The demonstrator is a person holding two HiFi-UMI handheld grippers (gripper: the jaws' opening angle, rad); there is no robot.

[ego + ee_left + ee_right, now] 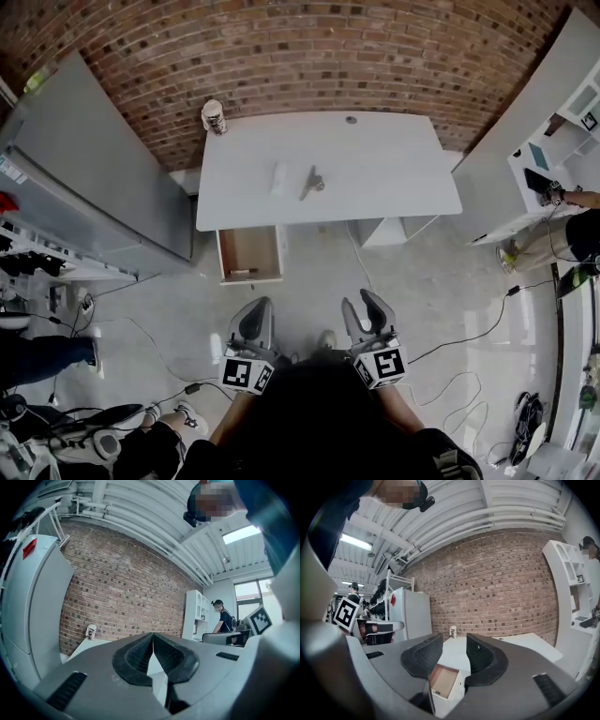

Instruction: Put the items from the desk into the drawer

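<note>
A white desk (375, 178) stands against the brick wall. On it lie a flat white item (278, 178) and a small grey tool (312, 183), and a patterned cup (214, 116) stands at the far left corner. The wooden drawer (250, 253) under the desk's left end is pulled open; a small item lies at its front. Both grippers are held low, well short of the desk. My left gripper (255, 323) (153, 635) is shut with nothing in it. My right gripper (366, 314) (454, 641) is open and empty, and the drawer (443, 680) shows between its jaws.
A tall grey cabinet (94, 178) stands left of the desk and a white shelf unit (553, 122) to the right, with a person (572, 234) beside it. Cables (469, 337) run over the floor. Another person's legs (47, 356) are at the left.
</note>
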